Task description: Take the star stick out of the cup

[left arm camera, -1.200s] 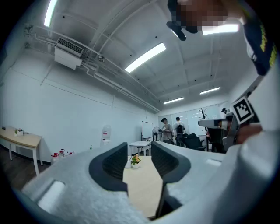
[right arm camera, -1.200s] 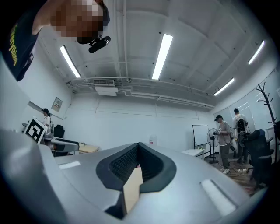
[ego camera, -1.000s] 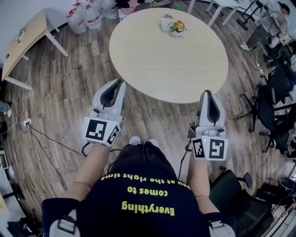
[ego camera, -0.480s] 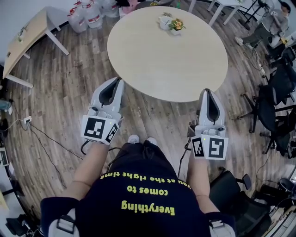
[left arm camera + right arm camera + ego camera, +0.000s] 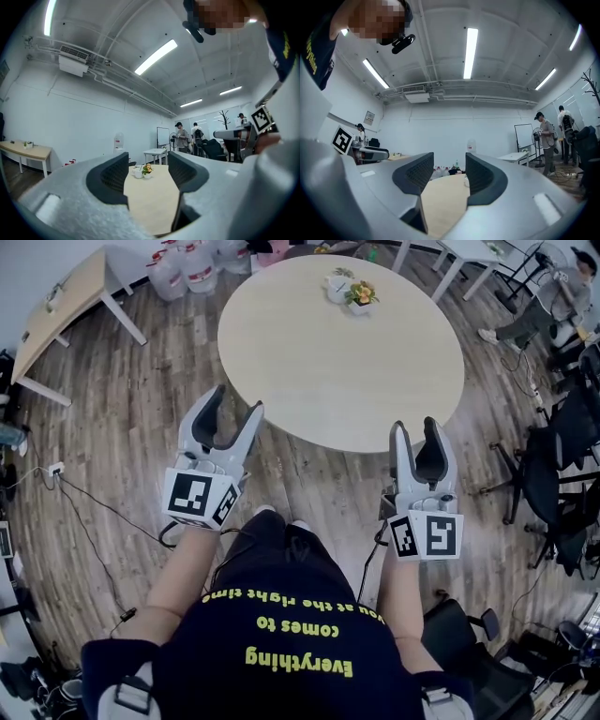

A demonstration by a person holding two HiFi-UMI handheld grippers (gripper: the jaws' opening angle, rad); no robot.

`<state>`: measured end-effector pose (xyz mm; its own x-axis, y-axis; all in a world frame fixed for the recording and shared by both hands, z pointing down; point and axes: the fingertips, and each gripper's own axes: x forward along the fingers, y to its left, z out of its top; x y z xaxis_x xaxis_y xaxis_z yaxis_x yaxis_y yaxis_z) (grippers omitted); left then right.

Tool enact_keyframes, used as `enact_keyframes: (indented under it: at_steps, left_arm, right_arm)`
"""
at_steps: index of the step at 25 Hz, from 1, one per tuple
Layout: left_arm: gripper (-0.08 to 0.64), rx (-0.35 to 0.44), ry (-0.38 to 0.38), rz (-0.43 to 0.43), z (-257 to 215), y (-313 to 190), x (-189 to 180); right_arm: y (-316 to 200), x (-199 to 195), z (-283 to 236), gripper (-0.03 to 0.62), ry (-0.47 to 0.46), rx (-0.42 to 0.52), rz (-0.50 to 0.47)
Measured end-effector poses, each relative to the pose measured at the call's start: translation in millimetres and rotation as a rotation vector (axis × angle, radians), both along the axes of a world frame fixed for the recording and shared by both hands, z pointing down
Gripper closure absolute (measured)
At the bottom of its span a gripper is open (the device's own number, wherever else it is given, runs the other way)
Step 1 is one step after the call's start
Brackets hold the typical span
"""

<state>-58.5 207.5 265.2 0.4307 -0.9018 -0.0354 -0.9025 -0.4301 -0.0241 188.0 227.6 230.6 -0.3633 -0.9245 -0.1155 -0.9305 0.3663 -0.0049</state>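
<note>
A white cup (image 5: pixel 335 288) stands at the far side of the round pale table (image 5: pixel 342 362), with a small stick-like thing poking out of its top; the shape is too small to tell. A little pot of orange flowers (image 5: pixel 360 296) sits right beside it. My left gripper (image 5: pixel 237 401) hovers over the floor at the table's near left edge, and my right gripper (image 5: pixel 414 425) is at the near right edge. Both sets of jaws are opening with nothing between them. In the left gripper view, the cup (image 5: pixel 137 172) and flowers (image 5: pixel 148 168) show far off between the jaws of the left gripper (image 5: pixel 147 164).
A wooden desk (image 5: pixel 56 306) stands at the far left, with water bottles (image 5: pixel 187 268) beside it. Office chairs (image 5: pixel 553 465) crowd the right side. Cables (image 5: pixel 84 512) trail over the wood floor at left. A person (image 5: pixel 553 296) is at the far right.
Both grippers have gone from shut to open. They stay low in front of the table's near edge, and the head view has tilted slightly.
</note>
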Motion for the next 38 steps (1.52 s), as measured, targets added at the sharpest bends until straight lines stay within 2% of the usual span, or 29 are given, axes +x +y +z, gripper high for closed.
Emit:
enact_keyframes:
  at_steps: [10,16,26,33,38]
  left_arm:
    - [0.282,-0.015,0.008,0.026,8.4,-59.2,0.3]
    - [0.279,-0.002,0.022,0.050,4.7,-122.8,-19.2]
    - [0.262,0.009,0.025,0.143,-5.3,-219.1,-51.6]
    - [0.253,-0.030,0.038,0.137,10.3,-252.5,-59.1]
    - [0.252,-0.037,0.031,0.114,13.0,-271.2,-49.0]
  right_arm:
    - [-56.0,-6.5,8.6,0.371,-0.002,-0.022,0.014]
    - [-113.8,-29.9,-3.7,0.365,0.015,0.005,0.033]
    - [-187.5,-69.9,-12.5,0.356,-0.002,0.005,0.101]
    - [-214.6,-64.7,-4.0,0.328,0.007,-0.021,0.134]
    - [-244.7,-60.5,5.2,0.325,0.009,-0.043,0.084]
